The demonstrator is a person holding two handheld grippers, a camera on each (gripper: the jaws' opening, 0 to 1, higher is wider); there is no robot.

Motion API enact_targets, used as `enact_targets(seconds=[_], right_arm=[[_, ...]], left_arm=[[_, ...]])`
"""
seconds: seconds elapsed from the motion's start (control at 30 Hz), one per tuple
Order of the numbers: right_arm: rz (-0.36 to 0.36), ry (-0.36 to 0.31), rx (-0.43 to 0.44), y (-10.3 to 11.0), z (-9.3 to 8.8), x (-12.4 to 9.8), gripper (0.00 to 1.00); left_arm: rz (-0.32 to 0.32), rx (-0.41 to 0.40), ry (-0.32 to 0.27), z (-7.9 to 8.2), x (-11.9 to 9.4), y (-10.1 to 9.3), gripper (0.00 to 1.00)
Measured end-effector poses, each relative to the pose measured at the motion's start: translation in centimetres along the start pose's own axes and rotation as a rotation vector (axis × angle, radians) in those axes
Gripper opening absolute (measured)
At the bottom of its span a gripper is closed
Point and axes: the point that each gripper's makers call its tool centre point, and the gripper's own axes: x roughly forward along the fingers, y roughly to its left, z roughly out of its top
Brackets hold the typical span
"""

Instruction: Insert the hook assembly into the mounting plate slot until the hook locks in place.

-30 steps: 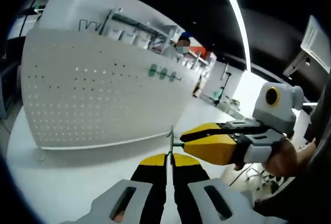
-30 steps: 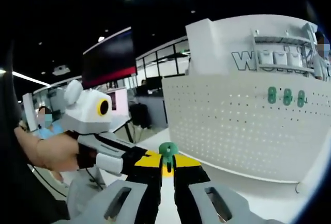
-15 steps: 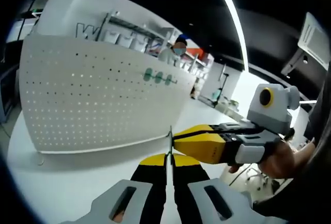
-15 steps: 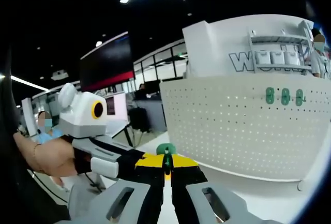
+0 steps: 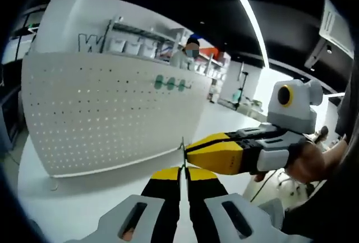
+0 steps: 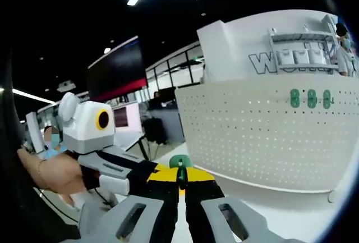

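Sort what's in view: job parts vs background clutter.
Job:
green hook, pinched by both grippers
left gripper
right gripper
white pegboard, three green hooks already mounted

Not the job:
dark wall screen
shelf of white bins behind the board
ceiling light strip

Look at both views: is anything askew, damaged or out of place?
Nothing stands out. Both hand-held grippers are shut on the green hook, off the pegboard; three green hooks sit in a row on it.
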Motion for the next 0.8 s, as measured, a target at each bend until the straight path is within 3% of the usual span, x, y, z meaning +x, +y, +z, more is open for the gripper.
enact_targets(seconds=[0.2,0.3,0.43,0.53,0.67,0.8], right_arm=[[0.006,0.016,0.004,-0.1,-0.3,-0.1,0.0],[0.008,0.019,0.001,-0.1,-0.4,-0.1,0.0],[0.005,0.016,-0.005,-0.3,-0.3,-0.2,0.0],[-0.001,0.011,-0.012,-0.5,-0.2,-0.3,0.0],[-0.004,0.013,-0.014,-0.7,-0.2,-0.3,0.0],[-0.015,0.014,-0.022,-1.2,-0.2,-0.5,0.0]], left_arm=[[-0.024,-0.01,0.02,-0.5,0.2,0.1,0.05],[-0.029,0.066,0.027,-0.6,0.2,-0.1,0.06],[-0.056,0.076,0.03,-0.8,0.2,-0.9,0.17],[-0.048,0.081,0.026,-0.9,0.3,-0.9,0.32],[-0.056,0.054,0.037,-1.2,0.6,-1.2,0.61],[-0.069,0.057,0.026,-0.9,0.6,-1.7,0.75]])
